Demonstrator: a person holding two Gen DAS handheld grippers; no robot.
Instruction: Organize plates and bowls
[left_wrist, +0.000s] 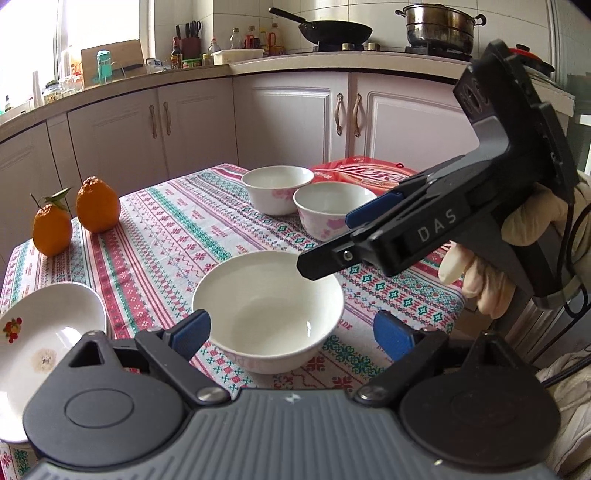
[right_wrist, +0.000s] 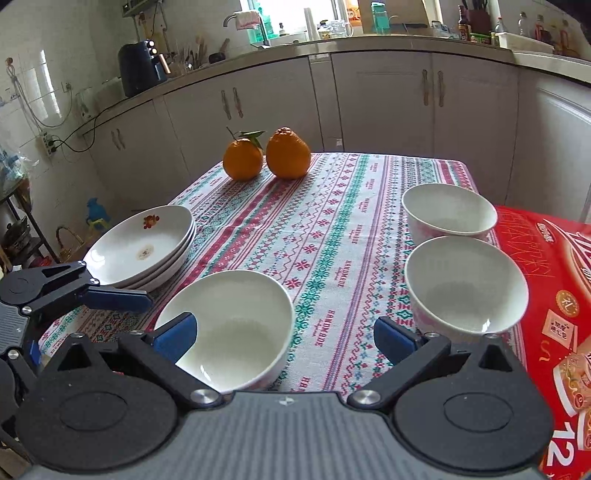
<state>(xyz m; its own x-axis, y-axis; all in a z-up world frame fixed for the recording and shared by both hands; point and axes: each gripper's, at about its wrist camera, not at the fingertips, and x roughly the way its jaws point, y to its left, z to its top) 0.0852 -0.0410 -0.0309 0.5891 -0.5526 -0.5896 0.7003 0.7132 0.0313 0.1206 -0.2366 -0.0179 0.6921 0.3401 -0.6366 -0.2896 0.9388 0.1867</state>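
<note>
The near white bowl (left_wrist: 267, 310) sits on the patterned tablecloth (left_wrist: 166, 221) between both grippers. From the left gripper (left_wrist: 291, 332) it lies dead ahead at twelve o'clock, inside the spread jaws — nothing pinched. From the right gripper (right_wrist: 284, 338), also wide apart and empty, it sits toward ten o'clock — so the left seems better lined up. The stacked plates (right_wrist: 144, 247) lie farther off at ten o'clock.
</note>
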